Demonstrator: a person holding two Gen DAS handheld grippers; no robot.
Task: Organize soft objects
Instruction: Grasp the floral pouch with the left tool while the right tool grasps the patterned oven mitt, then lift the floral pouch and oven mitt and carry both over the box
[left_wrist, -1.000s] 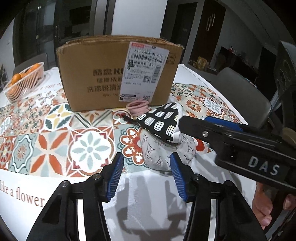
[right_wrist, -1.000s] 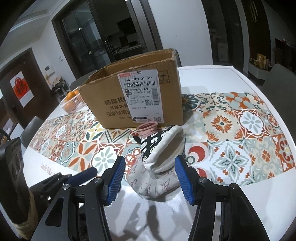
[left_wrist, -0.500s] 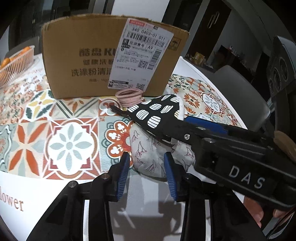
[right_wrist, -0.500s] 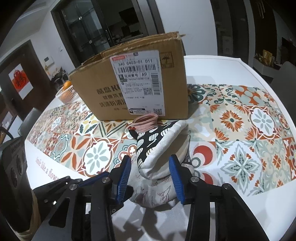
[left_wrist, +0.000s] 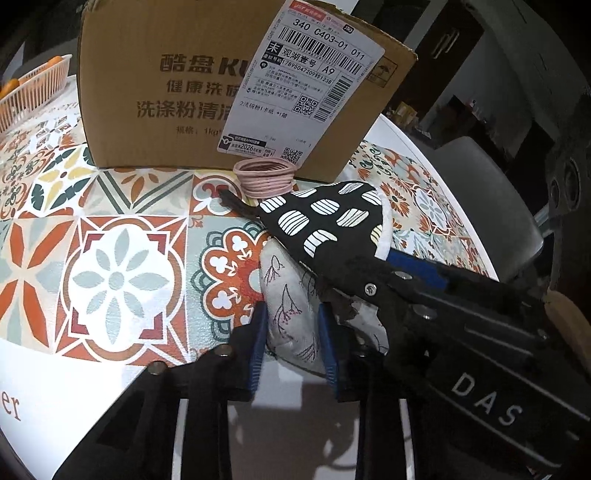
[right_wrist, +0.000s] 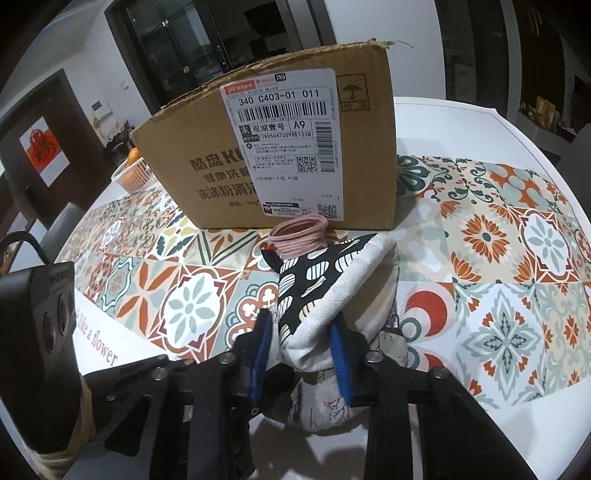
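Observation:
Two soft pot mitts lie stacked on the patterned tablecloth in front of a cardboard box (left_wrist: 207, 85). The lower one is grey-white with a twig print (left_wrist: 286, 306); my left gripper (left_wrist: 291, 341) is shut on its near edge. The upper one is black with white ovals and a cream lining (right_wrist: 328, 291); my right gripper (right_wrist: 301, 352) is shut on its near edge. It also shows in the left wrist view (left_wrist: 325, 218), with the right gripper's arm crossing over it. A coil of pink hair ties (right_wrist: 299, 236) sits between mitts and box.
The cardboard box (right_wrist: 280, 155) stands upright just behind the mitts. A basket of oranges (left_wrist: 33, 88) is at the far left. The round table's white edge (right_wrist: 480, 107) curves around the right. A grey chair (left_wrist: 487, 184) stands beyond it.
Both grippers moved forward onto the mitts and closed: the left on the twig-print mitt, the right on the black-and-white mitt. The box looms closer in both views.

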